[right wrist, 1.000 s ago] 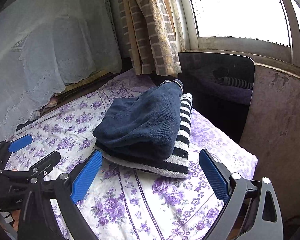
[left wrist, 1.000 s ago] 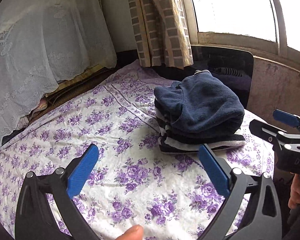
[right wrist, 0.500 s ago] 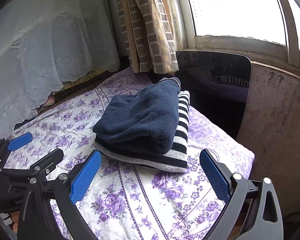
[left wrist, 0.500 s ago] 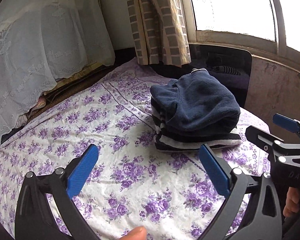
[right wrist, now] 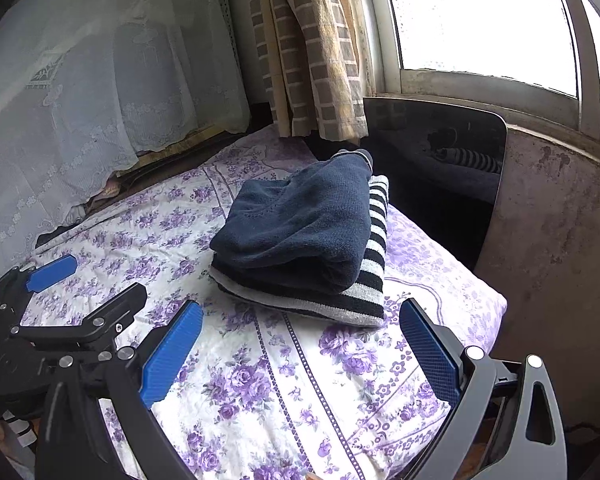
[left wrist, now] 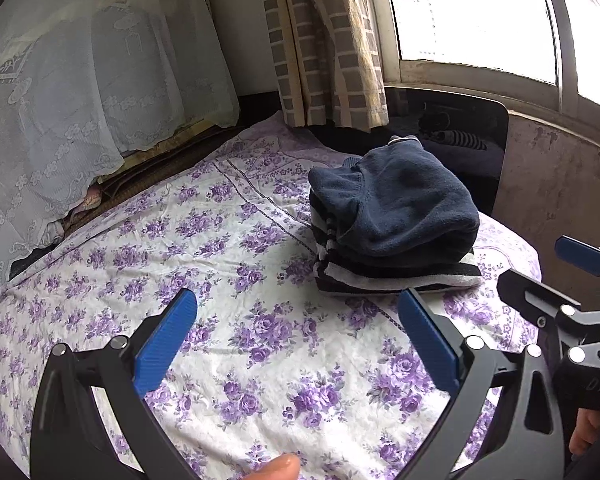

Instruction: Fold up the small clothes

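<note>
A folded navy garment (left wrist: 400,204) lies on top of a folded black-and-white striped garment (left wrist: 396,280), stacked on the purple-flowered bed sheet (left wrist: 228,264). The stack also shows in the right wrist view, navy (right wrist: 300,224) over striped (right wrist: 364,280). My left gripper (left wrist: 296,344) is open and empty, held above the sheet short of the stack. My right gripper (right wrist: 300,348) is open and empty, just in front of the stack. Each gripper shows at the edge of the other's view, the right gripper (left wrist: 568,292) in the left wrist view and the left gripper (right wrist: 88,284) in the right wrist view.
A white lace cover (left wrist: 80,92) hangs at the left. A checked curtain (left wrist: 324,40) and a window (left wrist: 472,12) are behind the bed. A dark glossy panel (left wrist: 460,132) stands behind the stack, against a stained wall (right wrist: 560,248).
Both grippers have drawn back a little from the stack and stayed open. The folded stack has not moved.
</note>
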The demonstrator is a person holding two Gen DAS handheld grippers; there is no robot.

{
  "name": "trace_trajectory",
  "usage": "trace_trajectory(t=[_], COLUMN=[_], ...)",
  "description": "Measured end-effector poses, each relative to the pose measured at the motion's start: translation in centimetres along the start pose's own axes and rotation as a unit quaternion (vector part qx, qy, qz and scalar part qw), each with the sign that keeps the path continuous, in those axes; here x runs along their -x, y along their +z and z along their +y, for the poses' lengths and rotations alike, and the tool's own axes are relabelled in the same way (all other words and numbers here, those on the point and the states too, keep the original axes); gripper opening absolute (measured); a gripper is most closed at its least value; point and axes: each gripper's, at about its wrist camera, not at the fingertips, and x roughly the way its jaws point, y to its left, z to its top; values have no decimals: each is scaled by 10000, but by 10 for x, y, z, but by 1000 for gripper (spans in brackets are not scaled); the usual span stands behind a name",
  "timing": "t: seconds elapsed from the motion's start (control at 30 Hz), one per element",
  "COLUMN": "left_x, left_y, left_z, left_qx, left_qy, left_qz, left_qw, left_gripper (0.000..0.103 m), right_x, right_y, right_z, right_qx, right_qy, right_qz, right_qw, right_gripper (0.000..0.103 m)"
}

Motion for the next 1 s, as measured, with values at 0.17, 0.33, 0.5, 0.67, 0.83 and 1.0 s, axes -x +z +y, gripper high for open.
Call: trace_trajectory(t=[0.17, 0.33, 0.5, 0.67, 0.83, 1.0], left_x=[1, 1, 1, 1, 1, 2], left_y=[0, 0, 0, 0, 0, 0], left_z=[0, 0, 0, 0, 0, 0], left_qx=[-9, -21, -29, -26, -31, -38], left_qy=[9, 15, 22, 19, 10, 5], left_qz=[-12, -14, -10, -17, -12, -12], left_qw=[10000, 10000, 10000, 10000, 10000, 10000], left_gripper=[98, 98, 98, 98, 98, 98], right_x=[-1, 1, 0, 1, 0, -1], right_y=[2, 2, 2, 2, 3, 4], right_z=[-2, -4, -5, -6, -6, -6], right_qx=[-60, -103, -109, -122, -120, -128], right_qy=[43, 58, 62, 74, 80, 91], right_qz=[-2, -32, -29, -48, -51, -63], right_qw=[10000, 9999, 9999, 9999, 9999, 9999], right_gripper=[99, 99, 99, 99, 99, 99])
